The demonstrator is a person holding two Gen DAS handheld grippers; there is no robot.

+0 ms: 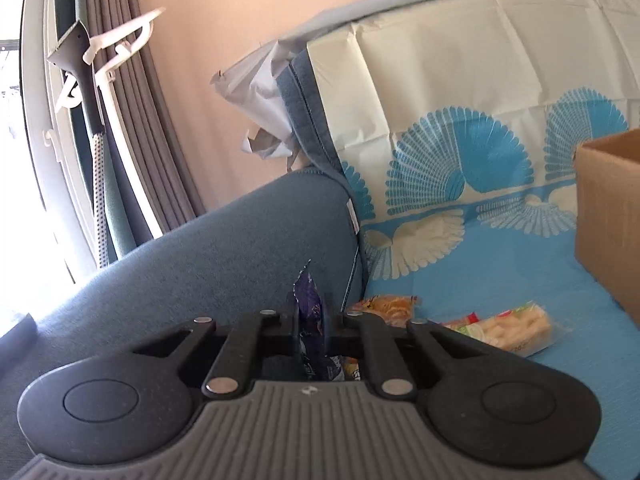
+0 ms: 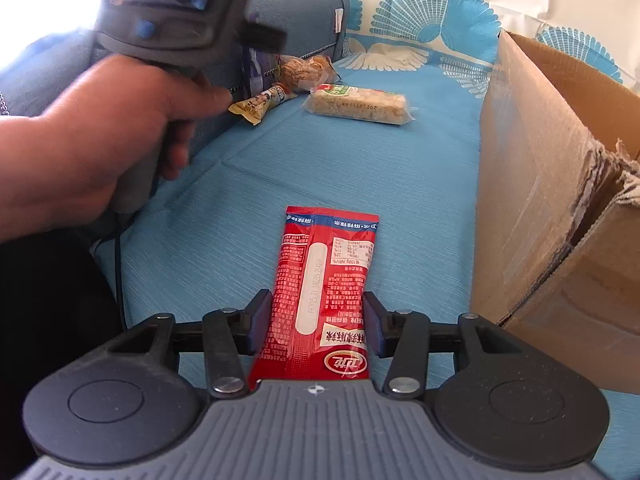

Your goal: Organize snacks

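Observation:
My left gripper is shut on a purple snack packet that stands up between its fingers, above the blue cloth. It also shows in the right wrist view, held in a hand at the upper left. My right gripper has its jaws on both sides of a red snack packet that lies flat on the blue cloth; the pads touch or nearly touch its edges. A clear pack of pale rice crackers, a peanut pack and a yellow snack bar lie further off.
An open cardboard box stands on the right of the cloth. A blue sofa armrest is on the left, a patterned cover drapes the backrest. Curtains and a hanger are at the far left.

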